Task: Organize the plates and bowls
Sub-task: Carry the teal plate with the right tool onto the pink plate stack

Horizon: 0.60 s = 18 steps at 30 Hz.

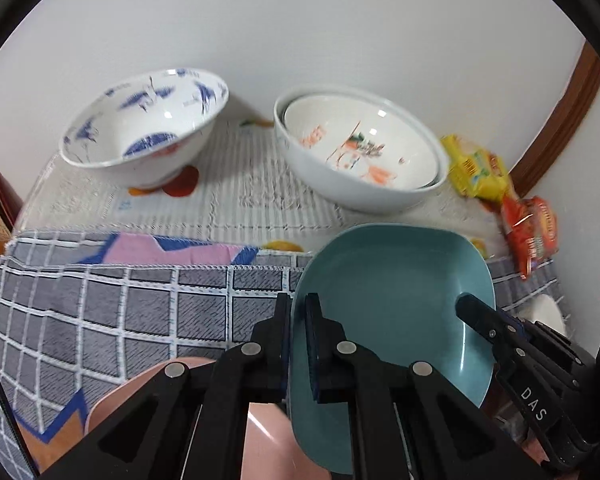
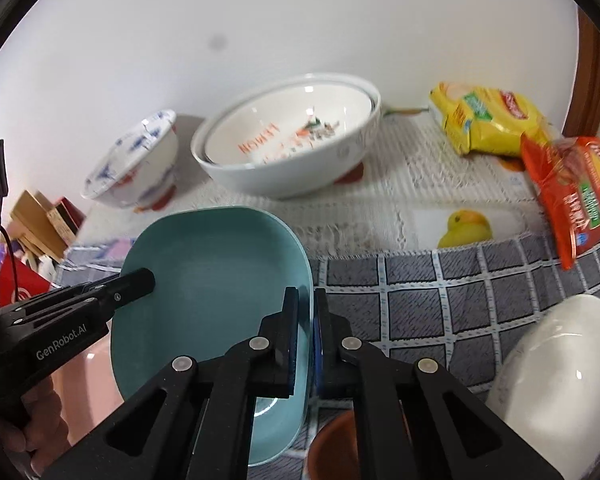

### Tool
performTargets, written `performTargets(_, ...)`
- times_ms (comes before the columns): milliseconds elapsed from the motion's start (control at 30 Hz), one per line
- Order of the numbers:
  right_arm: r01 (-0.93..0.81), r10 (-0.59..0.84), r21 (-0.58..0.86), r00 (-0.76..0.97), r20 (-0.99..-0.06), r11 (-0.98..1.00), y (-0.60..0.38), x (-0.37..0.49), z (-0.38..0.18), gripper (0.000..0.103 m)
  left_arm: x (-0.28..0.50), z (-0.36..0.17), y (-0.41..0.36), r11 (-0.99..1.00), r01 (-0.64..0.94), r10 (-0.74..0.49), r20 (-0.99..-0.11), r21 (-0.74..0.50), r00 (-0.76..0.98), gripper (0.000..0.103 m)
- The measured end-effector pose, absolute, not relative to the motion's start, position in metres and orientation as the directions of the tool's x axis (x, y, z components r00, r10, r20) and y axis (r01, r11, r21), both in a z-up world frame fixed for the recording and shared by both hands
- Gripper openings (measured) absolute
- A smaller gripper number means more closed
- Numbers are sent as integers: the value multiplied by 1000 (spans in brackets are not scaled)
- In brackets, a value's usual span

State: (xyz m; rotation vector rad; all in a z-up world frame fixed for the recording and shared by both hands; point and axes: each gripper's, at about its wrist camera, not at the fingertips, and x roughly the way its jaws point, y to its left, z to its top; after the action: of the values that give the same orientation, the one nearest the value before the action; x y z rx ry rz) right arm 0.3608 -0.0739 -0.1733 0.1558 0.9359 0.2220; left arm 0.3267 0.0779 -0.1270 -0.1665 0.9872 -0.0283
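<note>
A teal square plate (image 1: 396, 292) is held off the cloth by both grippers. My left gripper (image 1: 298, 316) is shut on its left rim. My right gripper (image 2: 306, 312) is shut on its right rim (image 2: 220, 280). The right gripper's finger (image 1: 484, 320) shows on the plate's far side in the left wrist view, and the left gripper's finger (image 2: 128, 284) in the right wrist view. A pink plate (image 1: 260, 428) lies below the teal one. A blue-patterned bowl (image 1: 140, 128) and two nested white bowls (image 1: 360, 156) stand at the back.
A white dish (image 2: 560, 364) and a brown dish (image 2: 336, 440) lie at the near right. Yellow (image 2: 484, 120) and orange (image 2: 572, 196) snack bags lie at the back right. Boxes (image 2: 40, 224) sit at the left. The wall is close behind.
</note>
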Motion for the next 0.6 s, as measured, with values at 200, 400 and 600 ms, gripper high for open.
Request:
performTargets(200,-110,252,234,613,-749,966,-71,333,-138,5,297,-98,77,986,-56,-94,-806,-156,584,8)
performTargets(400,-110,255,242,634,-730,964,-66,300,-115,5,263,-81,80,983,-60,-101,-794,-171,599,8)
performTargets(600,-118,258,240,644,-720,964,-57,271,-103,5,229,-72,86,983,-76,-89,-788,-170,609,8)
